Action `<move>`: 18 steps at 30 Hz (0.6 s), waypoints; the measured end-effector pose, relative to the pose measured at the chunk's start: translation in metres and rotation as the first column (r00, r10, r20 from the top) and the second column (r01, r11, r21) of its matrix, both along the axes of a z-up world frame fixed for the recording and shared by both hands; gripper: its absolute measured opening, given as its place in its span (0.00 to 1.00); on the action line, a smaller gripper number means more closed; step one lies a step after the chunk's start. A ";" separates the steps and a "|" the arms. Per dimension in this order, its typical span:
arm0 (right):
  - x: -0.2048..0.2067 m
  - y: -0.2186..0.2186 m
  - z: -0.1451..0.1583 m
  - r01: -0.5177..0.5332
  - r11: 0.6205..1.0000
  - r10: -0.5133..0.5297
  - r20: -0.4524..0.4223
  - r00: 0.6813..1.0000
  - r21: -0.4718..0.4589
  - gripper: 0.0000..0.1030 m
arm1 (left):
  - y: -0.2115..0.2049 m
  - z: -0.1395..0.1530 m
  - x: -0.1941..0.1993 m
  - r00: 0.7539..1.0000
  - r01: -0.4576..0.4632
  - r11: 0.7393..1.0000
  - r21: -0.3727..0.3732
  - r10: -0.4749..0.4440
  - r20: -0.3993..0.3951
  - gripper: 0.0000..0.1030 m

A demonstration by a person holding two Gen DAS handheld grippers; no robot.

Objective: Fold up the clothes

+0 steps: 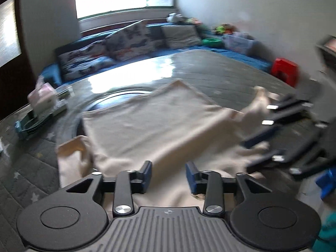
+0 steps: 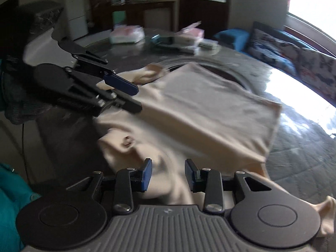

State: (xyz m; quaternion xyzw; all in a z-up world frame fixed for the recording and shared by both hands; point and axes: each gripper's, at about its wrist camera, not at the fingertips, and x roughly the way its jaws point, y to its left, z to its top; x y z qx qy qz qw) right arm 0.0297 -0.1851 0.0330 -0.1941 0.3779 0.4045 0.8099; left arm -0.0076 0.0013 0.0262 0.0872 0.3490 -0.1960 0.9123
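Mid-fold, it seems: cream garment (image 1: pixel 151 121) partly doubled on the grey table (image 1: pixel 220 71), left gripper (image 1: pixel 168 177) and right gripper (image 2: pixel 168 175) both parted, empty above its near edge; next, pinching that edge.

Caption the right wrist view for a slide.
Right gripper, jaws open, over a half-folded beige garment; left gripper alongside.

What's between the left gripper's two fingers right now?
Only the beige garment, lying under the open left gripper; nothing is pinched. The left wrist view shows it.
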 end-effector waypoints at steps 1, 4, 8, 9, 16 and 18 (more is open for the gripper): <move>-0.003 0.002 -0.001 -0.012 1.000 0.012 0.002 1.000 -0.007 0.33 | -0.003 0.000 -0.007 1.000 0.022 1.000 -0.002 -0.022 0.002 0.44; -0.009 0.007 -0.008 -0.024 0.999 0.024 0.005 1.000 -0.023 0.32 | -0.014 -0.004 -0.024 0.997 0.069 0.997 0.025 -0.070 0.018 0.44; -0.013 0.011 -0.015 -0.025 0.998 0.026 0.011 1.000 -0.050 0.32 | -0.022 -0.014 -0.031 0.994 0.104 0.992 0.065 -0.105 0.018 0.43; -0.013 0.011 -0.017 -0.019 0.998 0.020 0.016 1.000 -0.056 0.31 | -0.022 -0.017 -0.030 0.994 0.104 0.992 0.072 -0.105 0.008 0.38; -0.014 0.010 -0.016 0.008 0.998 -0.006 0.039 0.999 -0.059 0.06 | -0.021 -0.024 -0.028 0.994 0.106 0.989 0.101 -0.106 -0.004 0.09; -0.018 0.008 -0.010 0.009 0.999 -0.006 0.054 0.999 -0.051 0.04 | -0.020 -0.023 -0.031 0.994 0.107 0.989 0.106 -0.108 0.001 0.05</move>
